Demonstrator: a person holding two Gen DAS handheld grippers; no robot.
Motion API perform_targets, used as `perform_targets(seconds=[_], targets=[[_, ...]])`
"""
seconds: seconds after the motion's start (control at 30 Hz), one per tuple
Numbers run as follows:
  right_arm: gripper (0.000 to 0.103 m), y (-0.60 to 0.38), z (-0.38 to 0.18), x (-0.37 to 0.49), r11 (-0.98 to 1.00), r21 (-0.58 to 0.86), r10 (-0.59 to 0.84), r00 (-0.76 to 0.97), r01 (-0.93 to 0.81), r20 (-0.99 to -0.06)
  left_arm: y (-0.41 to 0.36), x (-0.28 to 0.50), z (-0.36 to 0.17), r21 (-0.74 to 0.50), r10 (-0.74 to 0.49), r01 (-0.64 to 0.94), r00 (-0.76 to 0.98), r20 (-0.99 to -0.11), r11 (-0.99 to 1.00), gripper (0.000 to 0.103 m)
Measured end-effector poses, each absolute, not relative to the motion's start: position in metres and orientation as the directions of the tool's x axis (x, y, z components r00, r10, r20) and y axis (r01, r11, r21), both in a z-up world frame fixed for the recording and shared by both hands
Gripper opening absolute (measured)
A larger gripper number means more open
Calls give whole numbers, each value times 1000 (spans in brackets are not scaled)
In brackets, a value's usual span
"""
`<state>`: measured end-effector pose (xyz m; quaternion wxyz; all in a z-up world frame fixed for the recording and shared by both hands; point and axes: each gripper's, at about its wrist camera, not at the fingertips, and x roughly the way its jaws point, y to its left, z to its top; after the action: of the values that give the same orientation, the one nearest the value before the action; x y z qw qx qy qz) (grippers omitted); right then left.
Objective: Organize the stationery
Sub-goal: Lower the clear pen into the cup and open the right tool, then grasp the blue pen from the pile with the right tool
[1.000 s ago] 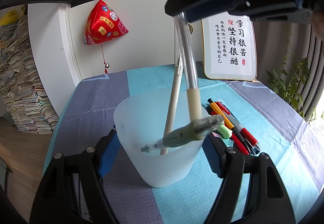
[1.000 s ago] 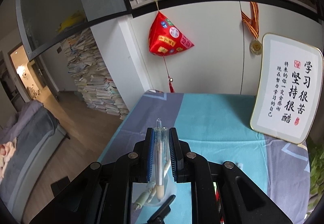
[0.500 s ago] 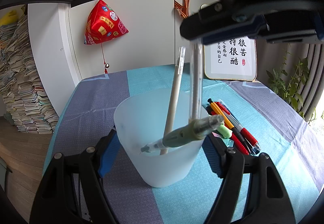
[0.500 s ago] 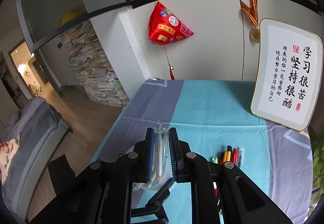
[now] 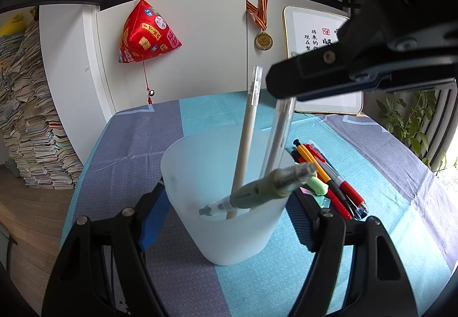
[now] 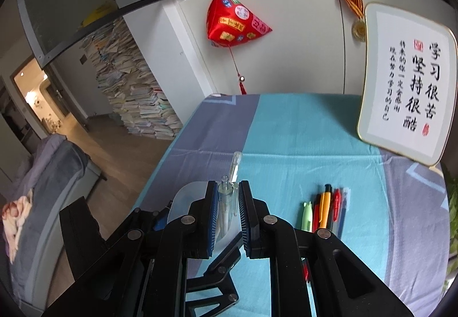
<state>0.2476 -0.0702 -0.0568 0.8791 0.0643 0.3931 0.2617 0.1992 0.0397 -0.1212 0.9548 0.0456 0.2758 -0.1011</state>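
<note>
On the table, step: the right gripper was clamped on a clear pen whose lower end sat inside the cup.
Left gripper: its fingers hugged the cup's sides, steadying it.
Doing it well: judged best to part the fingers only once the tip rests low, clear of the cream pen and green pen.
Materials: frosted, tapered plastic cup; slim glossy barrels; woven cloth.
Waiting: loose pens lay just beside the cup.

The cup is showing frosted, translucent matt plastic. The clear pen is showing glossy transparent plastic. The tablecloth is presenting woven, matt fabric. The left tool is showing matt black plastic with ribbed blue pads.
</note>
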Motion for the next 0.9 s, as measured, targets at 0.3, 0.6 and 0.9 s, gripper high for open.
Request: perform_targets(seconds=[0.3,0.6,0.9], targets=[[15,-80,-55,244,843,358,534,539,-402,-652,39,199,-121,31,-168,218,827,-536,975,74],[16,-118,-48,237,863,370,505,576,-344,-642,39,199,-122,29,-169,218,827,-537,976,74],[16,-172,-120,259,948,298,315,458,-111,-832,39,199,-122,28,-169,218,827,-537,975,74]])
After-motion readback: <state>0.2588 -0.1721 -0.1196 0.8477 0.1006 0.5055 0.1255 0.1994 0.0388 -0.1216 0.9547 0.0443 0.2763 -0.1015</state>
